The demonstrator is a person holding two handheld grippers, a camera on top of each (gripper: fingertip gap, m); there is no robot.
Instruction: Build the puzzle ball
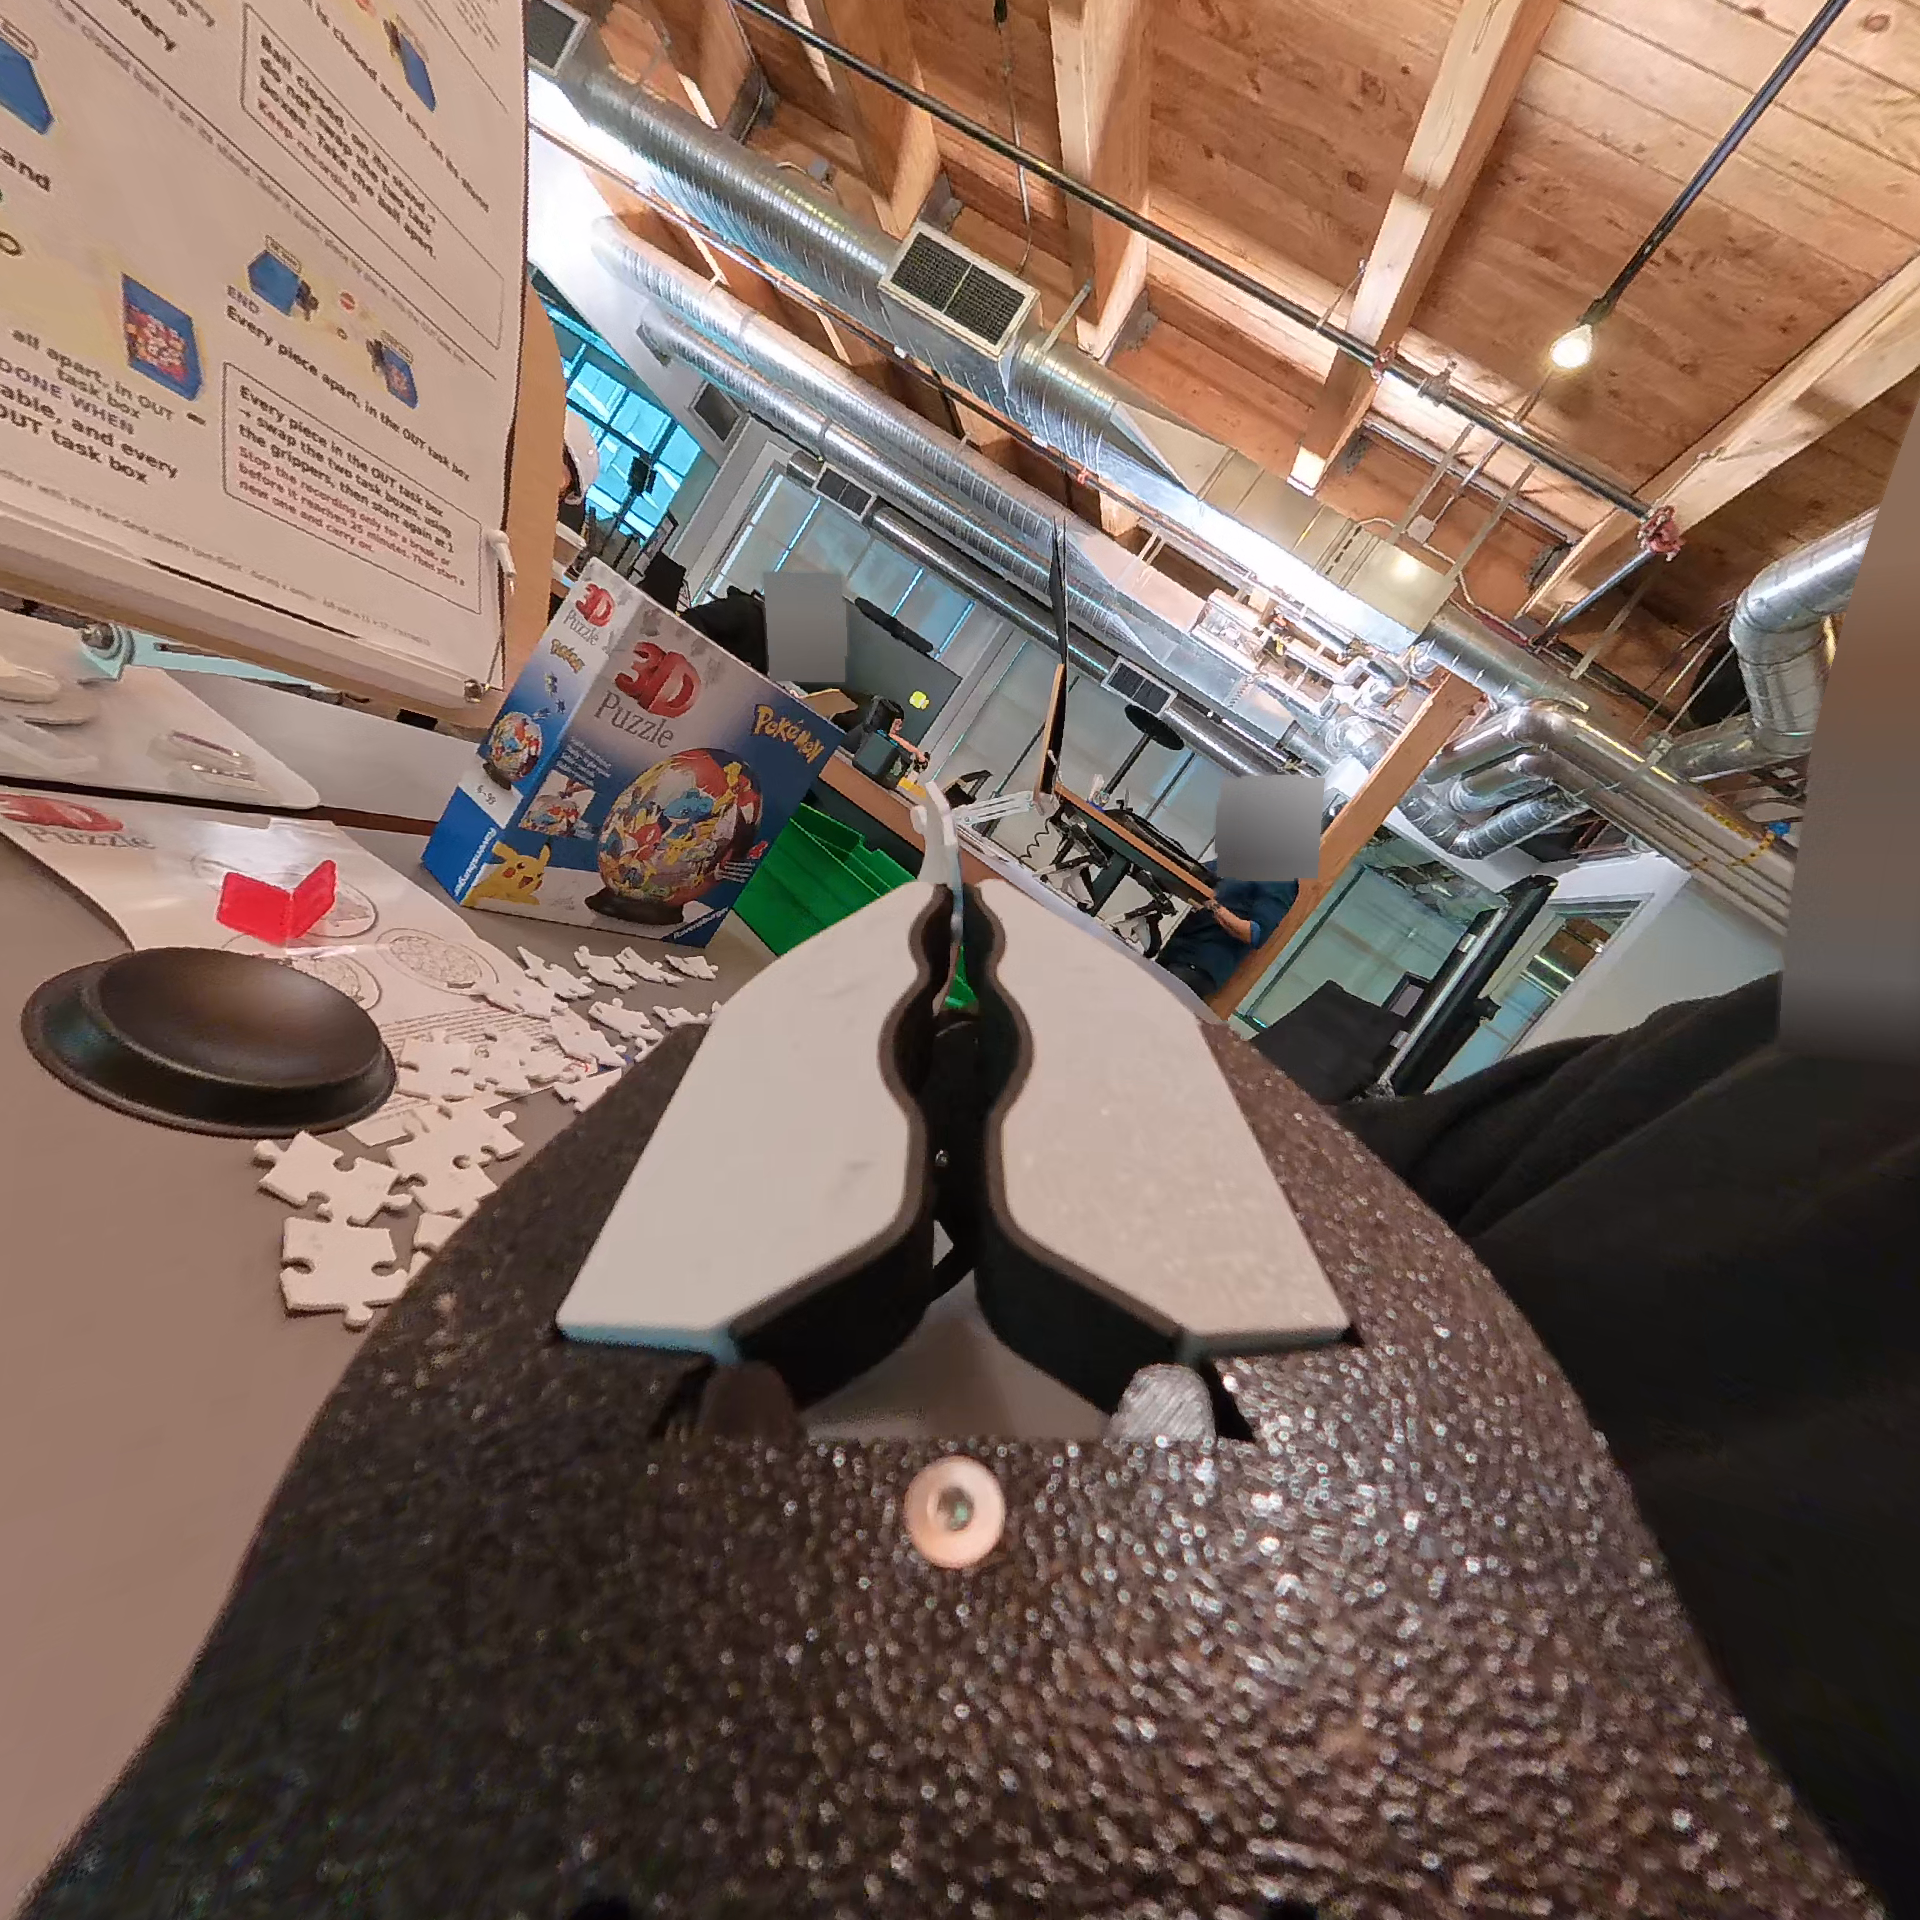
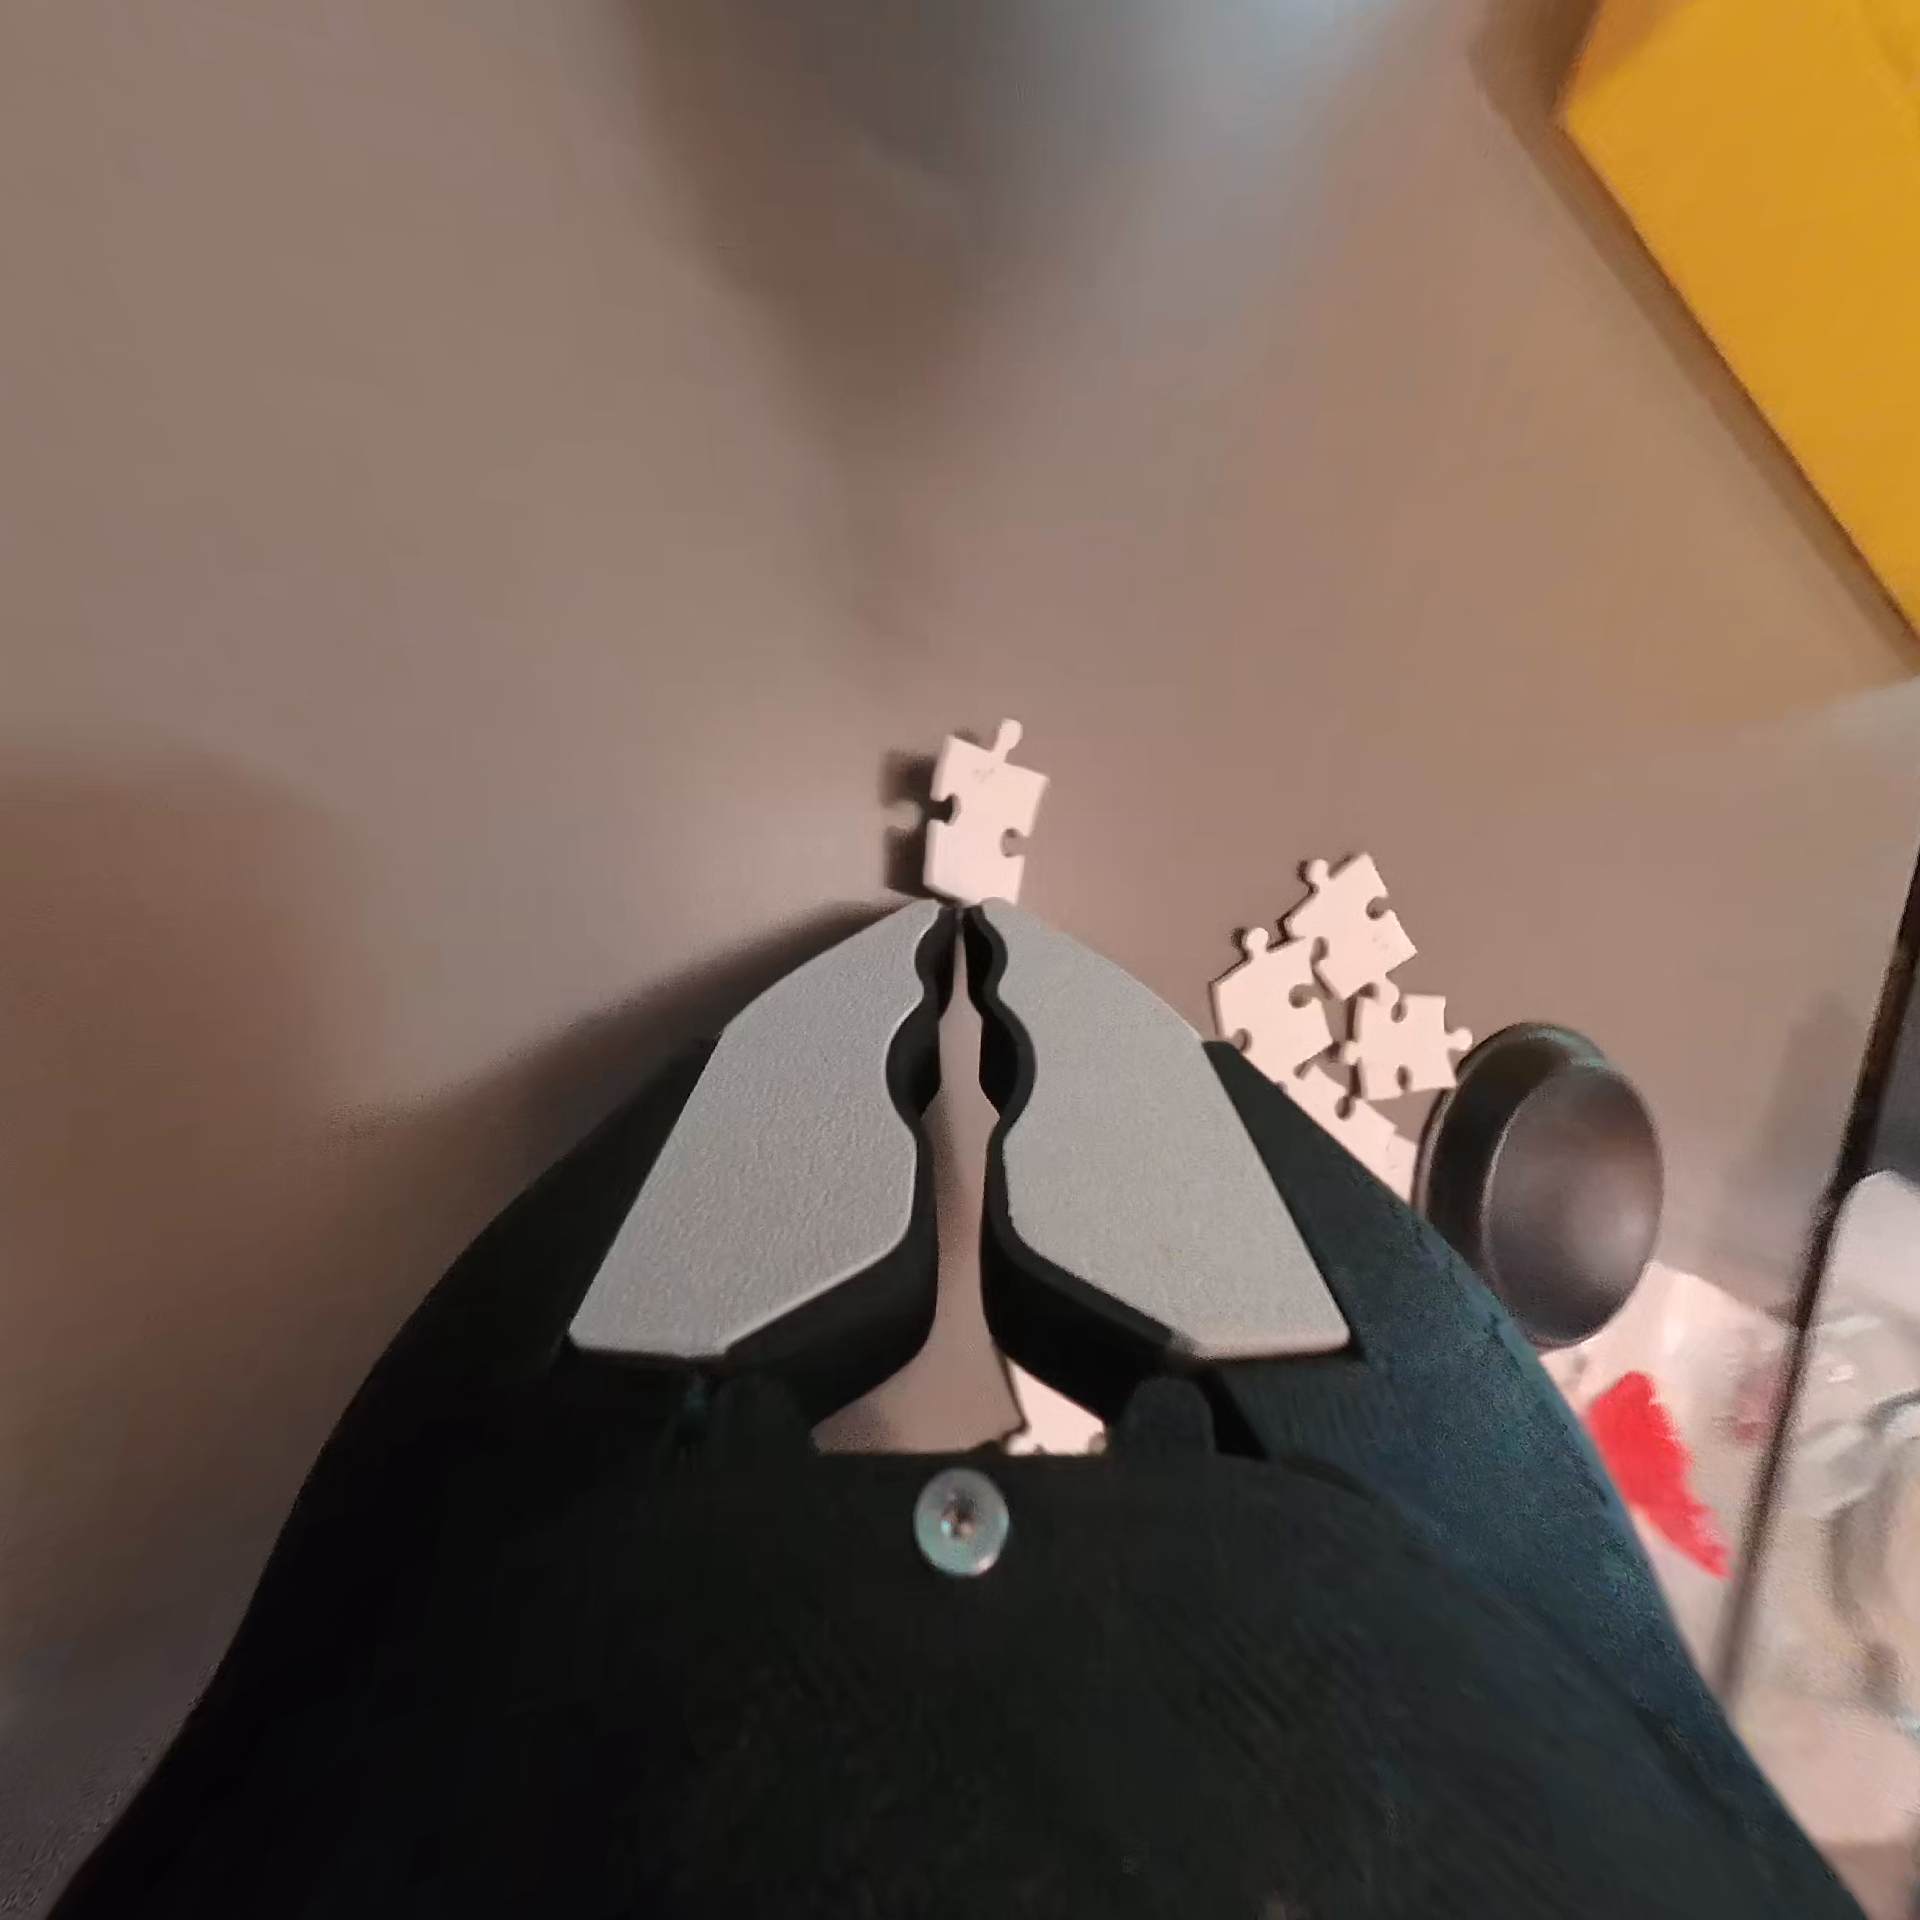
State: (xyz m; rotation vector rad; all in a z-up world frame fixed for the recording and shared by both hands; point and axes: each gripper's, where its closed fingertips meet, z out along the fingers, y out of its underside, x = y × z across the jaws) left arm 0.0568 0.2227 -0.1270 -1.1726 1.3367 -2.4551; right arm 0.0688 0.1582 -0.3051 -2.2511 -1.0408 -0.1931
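Note:
My left gripper (image 1: 961, 896) is shut on a white puzzle piece (image 1: 938, 836), seen edge-on and sticking up from the fingertips, raised above the table. My right gripper (image 2: 958, 912) is shut on the lower edge of another white puzzle piece (image 2: 977, 821), blank side showing, just above the grey table (image 2: 520, 520). Several loose white pieces (image 1: 416, 1143) lie face down near the black round stand (image 1: 208, 1029). The stand (image 2: 1548, 1174) and some loose pieces (image 2: 1320, 987) also show to the right in the right wrist view.
The blue puzzle box (image 1: 644, 800) stands at the back on a printed leaflet (image 1: 416, 935), with a small red object (image 1: 281, 899) beside it. An instruction board (image 1: 260, 260) stands at left. Green bins (image 1: 821, 883) sit behind. A yellow box (image 2: 1766, 260) is at far right.

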